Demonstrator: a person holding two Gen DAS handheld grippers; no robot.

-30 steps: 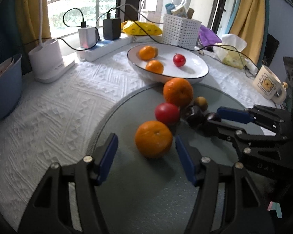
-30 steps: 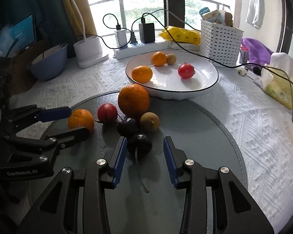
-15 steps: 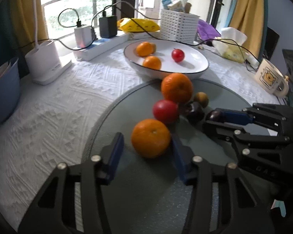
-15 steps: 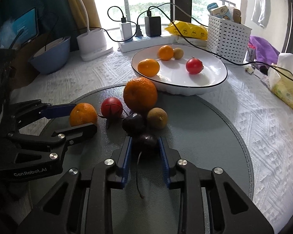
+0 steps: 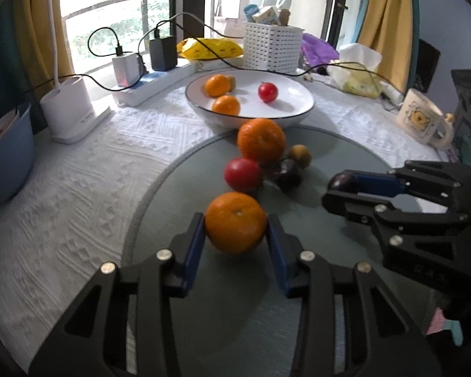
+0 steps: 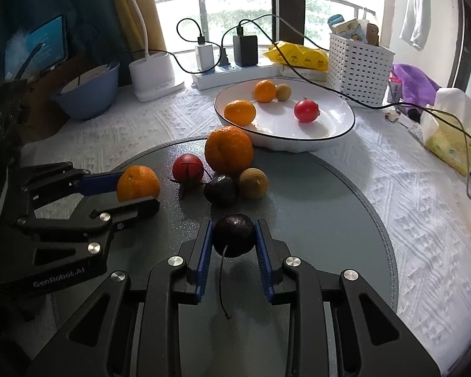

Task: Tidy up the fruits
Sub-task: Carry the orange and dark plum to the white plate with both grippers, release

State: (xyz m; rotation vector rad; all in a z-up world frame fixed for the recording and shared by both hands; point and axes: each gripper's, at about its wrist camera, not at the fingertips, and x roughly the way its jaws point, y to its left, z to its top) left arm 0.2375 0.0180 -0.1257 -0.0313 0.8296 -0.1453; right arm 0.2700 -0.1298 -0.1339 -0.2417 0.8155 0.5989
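Lying on the round grey mat (image 5: 185, 282), a bright orange mandarin (image 5: 235, 222) with dimpled skin sits between the closing jaws of the left gripper (image 5: 235, 245), pads touching it; the right gripper (image 6: 234, 245) clamps a dark glossy cherry (image 6: 234, 235), its stem hanging.

Daylit window (image 6: 235, 9) with yellow curtains (image 5: 383, 22) behind a white-clothed table (image 5: 88, 169).

A white basket (image 6: 359, 62), blue bowl (image 6: 88, 92), power strip (image 6: 232, 75) and mug (image 5: 422, 119) stand around.
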